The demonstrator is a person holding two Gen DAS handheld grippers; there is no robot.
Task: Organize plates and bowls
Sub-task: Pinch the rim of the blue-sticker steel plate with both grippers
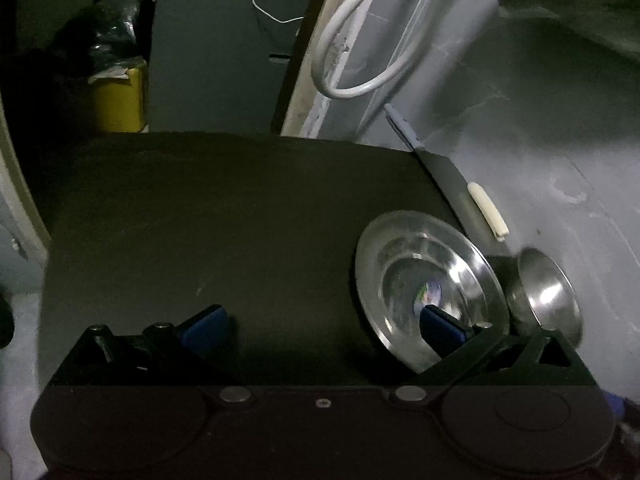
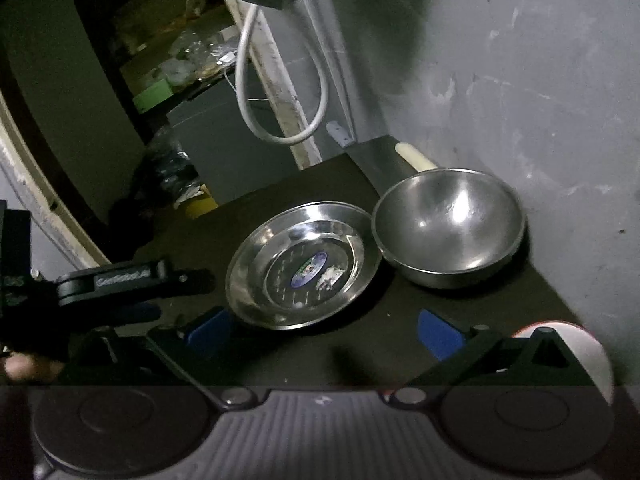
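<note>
1. The dark counter (image 2: 320, 344) runs up against a grey wall (image 2: 540, 100), and the two steel pieces sit in its far right corner, close to that wall.
2. The steel bowl (image 2: 448, 226) stands upright nearest the wall. Its rim just meets or slightly overlaps the edge of the steel plate (image 2: 302, 264), which lies flat beside it; the wrist views do not settle whether they truly touch.
3. The plate carries a small sticker (image 2: 309, 269) at its centre and nothing else.
4. The right gripper (image 2: 324, 332) hangs short of the plate with its blue fingers (image 2: 438, 334) spread wide and nothing between them.
5. The left gripper (image 1: 320, 326) is likewise wide apart and empty, aimed at bare counter with the plate (image 1: 428, 292) off to its right side.
6. Judged from this layout, both pieces look set down and let go, so a placing step appears finished and neither tool is committed to anything.
7. If stacking is wanted, the next move calls for closing on one rim, most likely the bowl's, lifting it clear and centring it over the plate without knocking either against the wall.
</note>
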